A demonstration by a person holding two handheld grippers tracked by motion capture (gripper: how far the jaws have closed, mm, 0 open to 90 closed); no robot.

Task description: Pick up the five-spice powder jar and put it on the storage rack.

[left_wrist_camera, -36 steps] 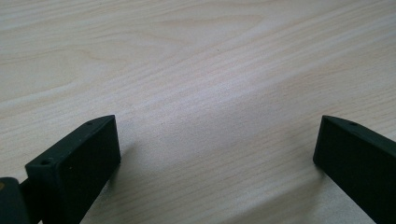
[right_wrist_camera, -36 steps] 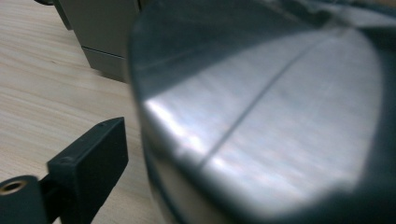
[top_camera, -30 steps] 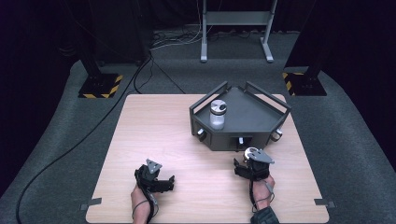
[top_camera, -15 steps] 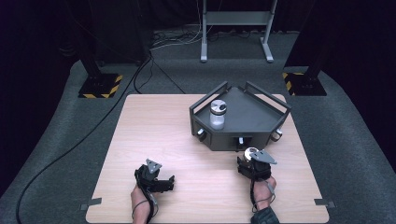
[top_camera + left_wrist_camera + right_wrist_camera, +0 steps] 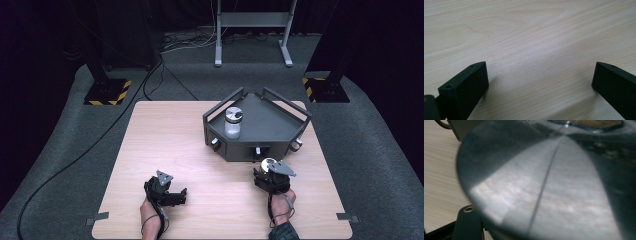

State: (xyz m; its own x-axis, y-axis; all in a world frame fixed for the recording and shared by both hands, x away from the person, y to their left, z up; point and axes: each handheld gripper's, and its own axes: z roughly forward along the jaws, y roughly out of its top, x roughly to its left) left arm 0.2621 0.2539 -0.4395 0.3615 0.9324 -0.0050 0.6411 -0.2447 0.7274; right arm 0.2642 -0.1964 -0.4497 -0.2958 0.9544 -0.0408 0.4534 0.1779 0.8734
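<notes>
Dark room, pale wood counter (image 5: 150, 140). Dark grey angular tray (image 5: 270, 125) carries lidded glass jar (image 5: 233, 121). Left gripper (image 5: 172, 196) fingers apart, empty, on counter. Right gripper (image 5: 267, 172) clamps round metal lid (image 5: 554, 185) near tray front; probably best kept level, grip firm.

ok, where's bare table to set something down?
The light wooden table is bare across its left half, left of the dark grey angular tray, and between the left tool and right tool. Crowded at the tray's front edge.
</notes>
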